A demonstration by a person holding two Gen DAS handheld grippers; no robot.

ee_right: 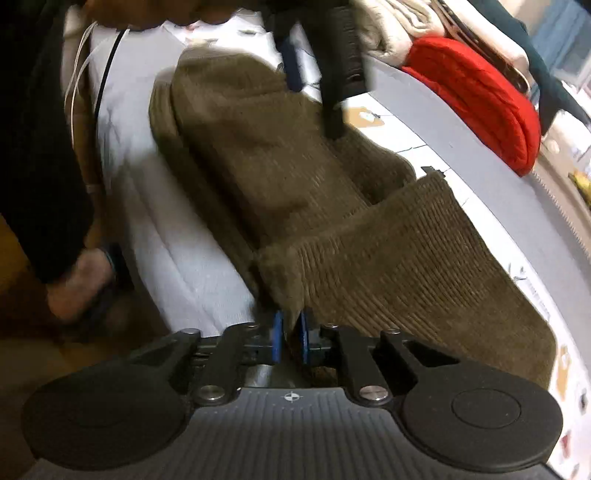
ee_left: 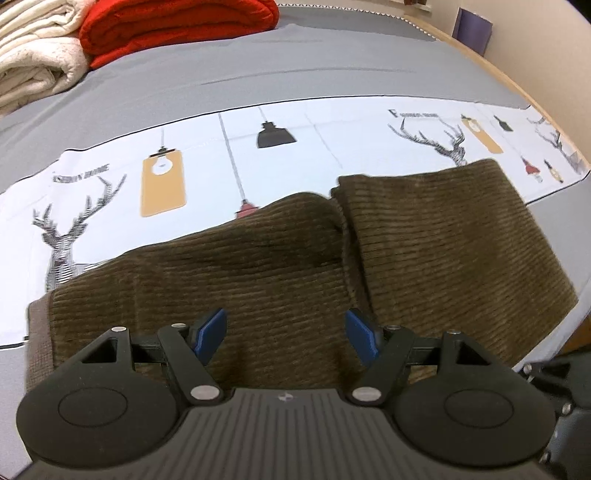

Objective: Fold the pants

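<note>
Olive-brown corduroy pants (ee_left: pixel 280 266) lie folded lengthwise on a white printed cloth (ee_left: pixel 110 184), with one end turned back over itself (ee_left: pixel 443 229). My left gripper (ee_left: pixel 284 334) hovers just above the pants, its blue pads wide apart and nothing between them. In the right wrist view the same pants (ee_right: pixel 266 155) stretch away from me. My right gripper (ee_right: pixel 291 338) is shut on the near corner of the folded-over pants flap (ee_right: pixel 388 266), the cloth pinched between its blue pads. The left gripper (ee_right: pixel 325 66) shows at the far end of that view.
The cloth lies on a grey bed sheet (ee_left: pixel 258 62). A folded red blanket (ee_left: pixel 177 26) and cream blankets (ee_left: pixel 33 55) are stacked at the far side. A person's dark sleeve and a foot (ee_right: pixel 81 284) on the floor are beside the bed edge.
</note>
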